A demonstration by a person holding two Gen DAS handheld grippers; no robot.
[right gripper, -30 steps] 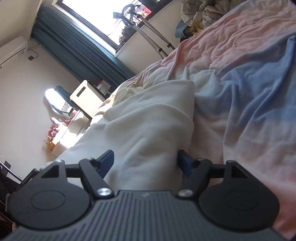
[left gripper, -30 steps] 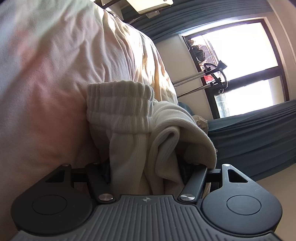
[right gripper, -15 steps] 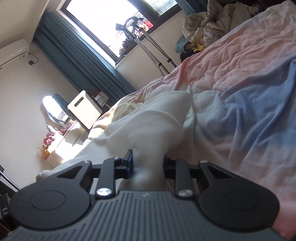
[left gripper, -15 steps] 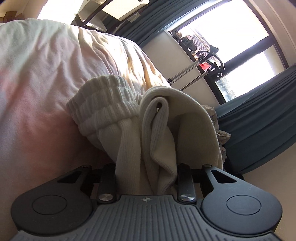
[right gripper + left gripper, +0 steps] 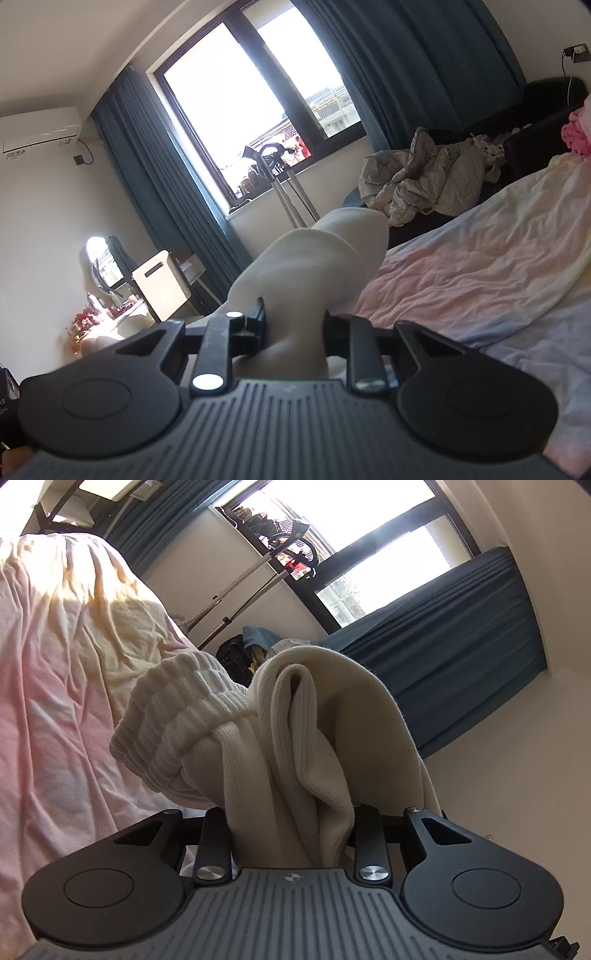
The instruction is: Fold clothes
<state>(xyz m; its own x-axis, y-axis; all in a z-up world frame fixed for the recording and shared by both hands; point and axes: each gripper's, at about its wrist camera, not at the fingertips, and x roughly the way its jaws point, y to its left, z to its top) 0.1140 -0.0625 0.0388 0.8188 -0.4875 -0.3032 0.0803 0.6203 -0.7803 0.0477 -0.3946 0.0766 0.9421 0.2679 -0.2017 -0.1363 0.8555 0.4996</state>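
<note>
Right wrist, right tongs (image 5: 293,325) clamping sock toe (image 5: 325,258), open air ahead

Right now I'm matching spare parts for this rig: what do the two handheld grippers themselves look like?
Both look alike. The left gripper has a grey ribbed centre plate with a small compass-like mark, flanked by two rounded black housings, each with a circular recess. Its black jaws sit on link bars with silver screws. The right gripper has the same build, with blue trim on one jaw. No cables, sleeves or hands show.
</note>
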